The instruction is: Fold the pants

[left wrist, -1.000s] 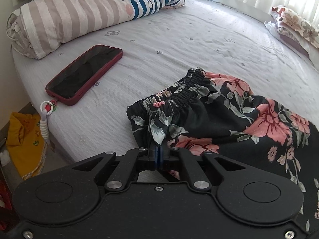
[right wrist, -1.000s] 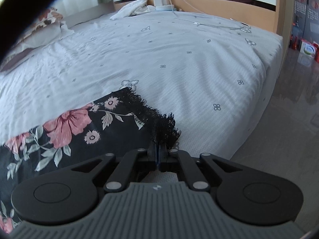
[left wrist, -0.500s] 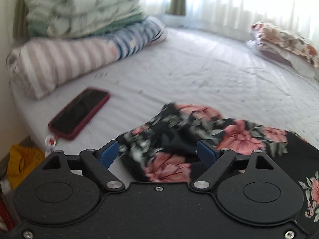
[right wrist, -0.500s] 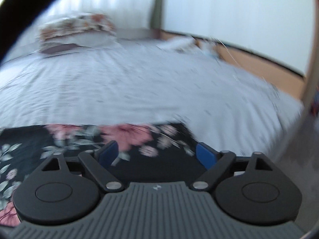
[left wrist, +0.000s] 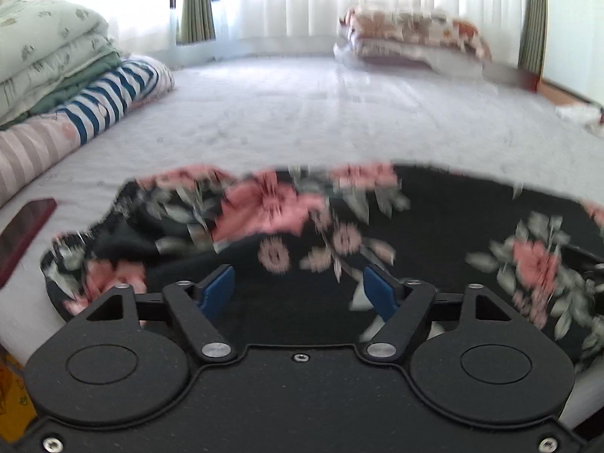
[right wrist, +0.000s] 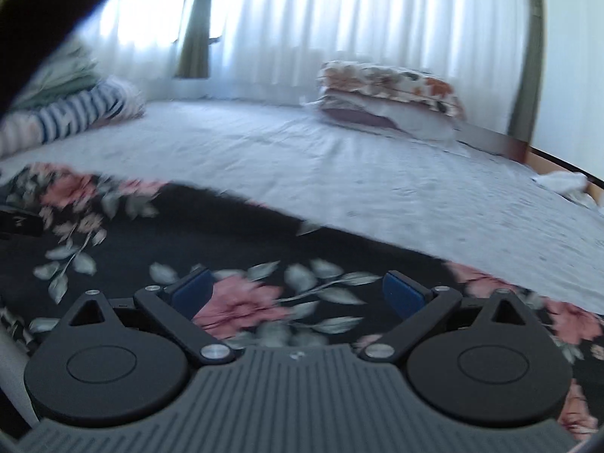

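Across the bed (left wrist: 339,113), pants (left wrist: 434,226) lie crosswise (long axis left-right) just beyond both grippers, left (left wrist: 300,290) and right (right wrist: 298,290); fingers apart, holding nothing.

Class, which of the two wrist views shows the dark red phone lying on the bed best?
The left wrist view. The dark red phone lies at the left edge of the frame, partly cut off, on the white bed sheet beside the black floral pants. The right wrist view does not show the phone at all.
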The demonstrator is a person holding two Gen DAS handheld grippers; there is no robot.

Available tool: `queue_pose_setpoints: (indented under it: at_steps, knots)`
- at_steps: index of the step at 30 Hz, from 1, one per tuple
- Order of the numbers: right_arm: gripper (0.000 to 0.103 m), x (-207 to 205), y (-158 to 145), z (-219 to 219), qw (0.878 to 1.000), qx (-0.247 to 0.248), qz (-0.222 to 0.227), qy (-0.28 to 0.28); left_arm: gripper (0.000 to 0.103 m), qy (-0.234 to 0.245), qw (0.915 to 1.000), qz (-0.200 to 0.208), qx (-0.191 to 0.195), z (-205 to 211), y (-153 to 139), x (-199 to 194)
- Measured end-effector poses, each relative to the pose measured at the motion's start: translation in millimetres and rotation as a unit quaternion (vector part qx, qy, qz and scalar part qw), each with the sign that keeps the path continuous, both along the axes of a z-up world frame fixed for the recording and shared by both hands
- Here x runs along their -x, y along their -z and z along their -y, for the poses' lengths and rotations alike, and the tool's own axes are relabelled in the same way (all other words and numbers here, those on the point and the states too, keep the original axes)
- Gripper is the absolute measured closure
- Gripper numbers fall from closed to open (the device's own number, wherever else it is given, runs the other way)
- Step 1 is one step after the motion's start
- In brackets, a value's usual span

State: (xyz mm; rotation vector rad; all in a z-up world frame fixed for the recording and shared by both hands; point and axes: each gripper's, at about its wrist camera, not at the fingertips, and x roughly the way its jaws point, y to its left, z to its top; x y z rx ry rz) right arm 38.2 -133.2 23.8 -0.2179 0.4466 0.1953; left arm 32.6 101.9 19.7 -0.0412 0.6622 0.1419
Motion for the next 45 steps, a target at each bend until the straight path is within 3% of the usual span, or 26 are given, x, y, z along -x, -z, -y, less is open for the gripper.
queue_pose_setpoints:
  at_steps: [3,4,5,9,13,16,19,22,25,27,29,30,31,32,34,37,41,45]
  knots:
    - [0.002,10.3,21.8,-26.5,0.999,0.031,-0.027,-0.031,0.038,-0.005,0.9993,-0.031,0.022,0.2,16.9,4.2]
    - [0.003,17.3,27.7,-30.6,0.998,0.036,-0.03,-0.034,0.038,-0.005,0.9994,-0.023,0.024,-0.9,20.9,10.9]
    - [0.003,28.1,31.4,-31.3,0.999,0.029,-0.021,-0.025,0.038,-0.003,0.9997,-0.016,0.017,-1.1,22.7,16.8]
    - [0.004,42.1,32.5,-10.1,0.997,-0.047,-0.063,-0.009,0.038,0.007,0.9998,-0.021,0.004,-5.1,23.3,33.6]
    - [0.004,52.2,28.3,-8.2,0.997,-0.024,-0.07,-0.021,0.037,0.015,0.9994,-0.03,0.007,-13.0,19.9,46.5]
    - [0.004,53.5,19.3,1.3,0.994,-0.025,-0.1,-0.046,0.037,0.017,0.999,-0.04,0.011,-17.7,15.7,52.5]
    - [0.004,44.7,1.4,5.0,0.989,-0.041,-0.129,-0.054,0.037,0.014,0.9986,-0.047,0.022,-23.5,14.0,56.7]
    - [0.004,30.6,-13.8,-8.2,0.992,-0.054,-0.1,-0.061,0.037,0.009,0.9986,-0.047,0.025,-24.4,14.3,58.3]
    - [0.004,4.2,-14.8,-37.1,0.989,-0.07,-0.1,-0.088,0.037,0.01,0.9986,-0.048,0.021,-22.8,15.2,60.8]
    - [0.004,-8.4,-6.9,-61.5,0.99,-0.057,-0.094,-0.094,0.037,0.014,0.9984,-0.05,0.022,-23.0,14.4,63.5]
    - [0.011,-15.2,4.7,-87.5,0.989,-0.02,-0.098,-0.11,0.042,0.013,0.998,-0.054,0.03,-28.5,7.9,64.5]
    - [0.014,-15.4,11.0,-97.9,0.986,-0.004,-0.11,-0.122,0.052,0.003,0.9982,-0.049,0.035,-33.3,1.5,63.6]
    - [0.014,-12.1,16.0,-102.8,0.985,0.0,-0.115,-0.129,0.055,-0.007,0.9987,-0.033,0.037,-38.0,-6.3,61.9]
    - [0.014,-5.9,17.4,-103.3,0.986,-0.002,-0.103,-0.129,0.054,-0.015,0.9991,-0.013,0.037,-42.0,-14.1,59.4]
    - [0.014,2.5,15.6,-95.7,0.98,-0.003,-0.122,-0.16,0.049,-0.024,0.9989,0.018,0.037,-46.7,-24.3,50.5]
    - [0.014,1.1,8.5,-85.8,0.971,-0.007,-0.15,-0.188,0.051,-0.018,0.9978,0.026,0.058,-44.9,-18.6,36.5]
    - [0.016,-19.3,-17.2,-56.5,0.956,-0.065,-0.199,-0.205,0.058,0.004,0.9974,-0.016,0.07,-30.0,10.6,33.6]
    - [0.022,-72.8,-45.0,-27.5,0.946,-0.172,-0.213,-0.171,0.057,0.024,0.9997,0.007,0.002,-8.4,23.3,48.3]
